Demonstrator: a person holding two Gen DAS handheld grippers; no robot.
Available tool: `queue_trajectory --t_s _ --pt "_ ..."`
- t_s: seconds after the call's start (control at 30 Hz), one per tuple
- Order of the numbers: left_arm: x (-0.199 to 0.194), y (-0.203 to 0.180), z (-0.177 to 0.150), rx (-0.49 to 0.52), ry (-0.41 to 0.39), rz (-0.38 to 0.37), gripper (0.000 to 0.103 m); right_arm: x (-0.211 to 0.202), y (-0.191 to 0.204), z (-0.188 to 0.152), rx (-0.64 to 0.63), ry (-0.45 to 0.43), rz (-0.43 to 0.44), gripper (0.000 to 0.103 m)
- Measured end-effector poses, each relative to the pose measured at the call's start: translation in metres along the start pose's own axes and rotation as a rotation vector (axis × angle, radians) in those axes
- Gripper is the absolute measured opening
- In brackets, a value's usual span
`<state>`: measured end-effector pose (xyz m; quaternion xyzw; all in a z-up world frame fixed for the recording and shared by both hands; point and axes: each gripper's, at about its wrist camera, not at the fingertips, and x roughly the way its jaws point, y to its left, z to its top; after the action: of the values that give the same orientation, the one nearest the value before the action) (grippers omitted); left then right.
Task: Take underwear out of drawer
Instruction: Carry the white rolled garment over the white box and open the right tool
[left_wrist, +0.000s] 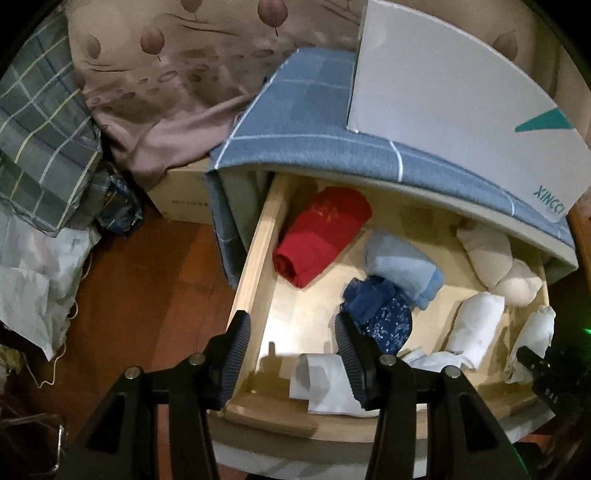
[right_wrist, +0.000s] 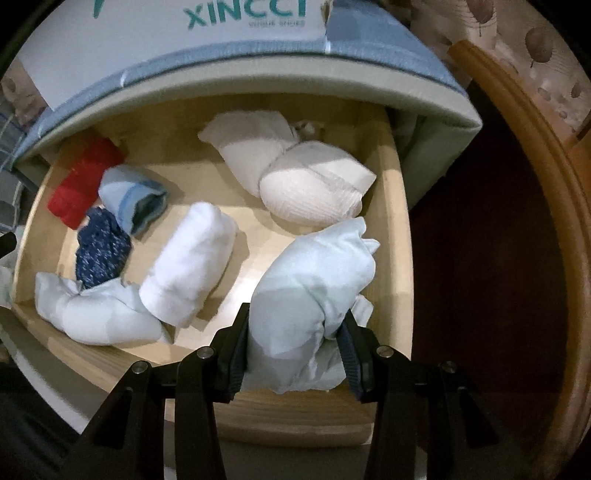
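The wooden drawer (left_wrist: 255, 254) stands pulled out, with several rolled underwear pieces inside. A red roll (left_wrist: 321, 240) lies at the back left, with a light blue roll (left_wrist: 406, 266) and a dark blue patterned piece (left_wrist: 380, 314) beside it. My left gripper (left_wrist: 293, 343) hangs open over the drawer's front left corner with nothing between its fingers. My right gripper (right_wrist: 295, 332) is shut on a pale blue-white roll (right_wrist: 314, 280) at the drawer's front right. A white roll (right_wrist: 192, 262), a crumpled pale piece (right_wrist: 92, 314) and two cream rolls (right_wrist: 310, 184) lie loose in the drawer (right_wrist: 391, 229).
A white shoe box (left_wrist: 454, 99) sits on the blue checked cloth (left_wrist: 303, 122) that covers the cabinet top. To the left are a cardboard box (left_wrist: 181, 192), bedding and a red-brown wooden floor (left_wrist: 155, 295). A curved wooden frame (right_wrist: 535, 184) runs along the right.
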<state>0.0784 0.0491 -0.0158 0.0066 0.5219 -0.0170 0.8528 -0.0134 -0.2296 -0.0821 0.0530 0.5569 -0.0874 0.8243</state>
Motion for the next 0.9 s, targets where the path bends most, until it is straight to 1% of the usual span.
queue_trajectory --t_s 0.1,0.13,0.23,0.3,0.43,0.63,0.9 --pt "-0.003 -0.005 0.000 0.032 -0.011 0.016 0.049 -0.011 -0.004 -0.002 0.007 -0.035 0.017 0.041" --pt "-0.004 -0.007 0.000 0.039 -0.013 0.017 0.049 -0.014 -0.005 0.003 0.007 -0.041 0.017 0.041" --pt "-0.008 -0.010 -0.001 0.055 -0.033 0.018 0.049 -0.028 -0.009 0.003 0.015 -0.063 0.023 0.041" --pt "-0.009 -0.011 0.000 0.058 -0.037 0.017 0.049 -0.032 -0.006 0.011 0.027 -0.070 0.040 0.041" --pt "-0.009 -0.010 0.000 0.052 -0.038 0.017 0.049 -0.055 -0.007 0.024 0.026 -0.106 0.046 0.041" --pt "-0.011 -0.007 -0.001 0.044 -0.039 0.006 0.049 -0.097 -0.005 0.055 0.015 -0.176 0.054 0.041" --pt "-0.011 -0.008 -0.001 0.047 -0.045 0.010 0.049 -0.169 0.004 0.113 -0.017 -0.308 0.059 0.041"
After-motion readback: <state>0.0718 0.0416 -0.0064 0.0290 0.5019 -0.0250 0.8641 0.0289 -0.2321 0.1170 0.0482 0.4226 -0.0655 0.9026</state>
